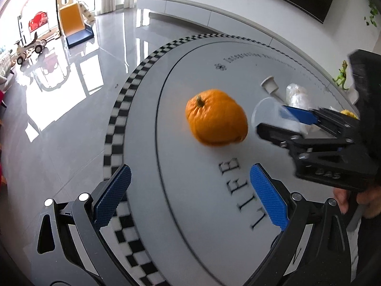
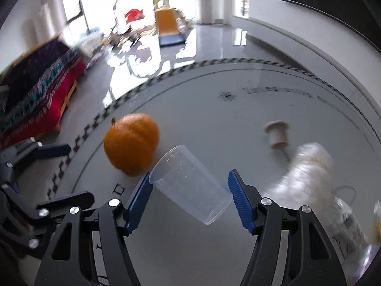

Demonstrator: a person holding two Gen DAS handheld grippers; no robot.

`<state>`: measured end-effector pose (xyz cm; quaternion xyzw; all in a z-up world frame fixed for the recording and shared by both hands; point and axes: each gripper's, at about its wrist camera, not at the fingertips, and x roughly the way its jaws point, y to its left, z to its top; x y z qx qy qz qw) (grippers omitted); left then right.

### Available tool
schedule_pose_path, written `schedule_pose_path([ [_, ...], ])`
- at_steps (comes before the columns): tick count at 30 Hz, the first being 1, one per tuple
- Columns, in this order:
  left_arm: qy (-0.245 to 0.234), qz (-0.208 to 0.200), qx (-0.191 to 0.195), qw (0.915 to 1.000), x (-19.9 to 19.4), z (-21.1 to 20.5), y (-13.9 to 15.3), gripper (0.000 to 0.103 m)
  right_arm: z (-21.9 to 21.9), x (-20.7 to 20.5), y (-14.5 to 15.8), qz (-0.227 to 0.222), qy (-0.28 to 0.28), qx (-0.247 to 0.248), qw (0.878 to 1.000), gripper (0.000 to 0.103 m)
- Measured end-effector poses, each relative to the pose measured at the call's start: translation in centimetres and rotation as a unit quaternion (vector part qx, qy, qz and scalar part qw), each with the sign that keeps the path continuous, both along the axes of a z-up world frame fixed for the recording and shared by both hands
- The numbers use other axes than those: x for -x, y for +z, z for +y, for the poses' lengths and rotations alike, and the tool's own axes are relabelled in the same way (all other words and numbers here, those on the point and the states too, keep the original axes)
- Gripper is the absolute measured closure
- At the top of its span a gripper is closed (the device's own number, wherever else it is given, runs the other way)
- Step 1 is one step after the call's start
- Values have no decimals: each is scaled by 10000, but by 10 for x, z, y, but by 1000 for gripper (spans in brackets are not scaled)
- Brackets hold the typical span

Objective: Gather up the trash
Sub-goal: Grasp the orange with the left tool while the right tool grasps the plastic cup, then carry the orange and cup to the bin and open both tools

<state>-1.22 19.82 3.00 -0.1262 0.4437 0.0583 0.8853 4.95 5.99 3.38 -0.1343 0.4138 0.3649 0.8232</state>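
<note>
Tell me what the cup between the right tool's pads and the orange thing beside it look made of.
Cup: clear, thin plastic; see-through with moulded measuring marks. Orange thing: looks like a mandarin, dimpled matte peel with a stem; blur leaves real or fake open.

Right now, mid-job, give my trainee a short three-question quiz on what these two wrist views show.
1. True or false: the left gripper is closed on the orange fruit.
2. What lies between the right gripper fingers? A) white spool B) clear measuring cup C) crumpled plastic wrap
3. Fill in: the large word printed on the round table near the left gripper reads ____.

Key: 1 false, its fingers are open and hold nothing. 2 B, the clear measuring cup, on its side. 3 LIFE.
</note>
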Motion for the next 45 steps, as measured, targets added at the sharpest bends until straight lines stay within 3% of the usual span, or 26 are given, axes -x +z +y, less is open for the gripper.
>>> schedule_pose_path([
  [4,-59,-10,-107,9999,-20,-4,1,6,-26,-3,20,88,-294,-500,9983,36],
  [11,-137,-34,-338,9993,-57,-12,-5,6,-42,3,38,-22,-253,-704,9972,36],
  [12,-120,-36,-387,9992,-60,-12,-7,12,-38,3,40,-33,-252,-714,9971,36],
  [14,-157,-71,-392,9991,-66,-13,-12,37,-40,5,44,-61,-263,-743,9969,36],
  [17,-199,-85,-374,9991,-66,-15,-13,46,-47,8,46,-86,-321,-770,9965,36],
  [33,-1121,-455,-213,9924,6,-100,22,47,-130,72,84,-384,-921,-845,9914,36],
  [39,-1569,-571,-152,9858,26,-149,36,47,-184,105,95,-507,-1283,-948,9859,36],
  [45,-2257,-611,-89,9723,46,-217,43,47,-255,141,99,-583,-1840,-1131,9747,36],
])
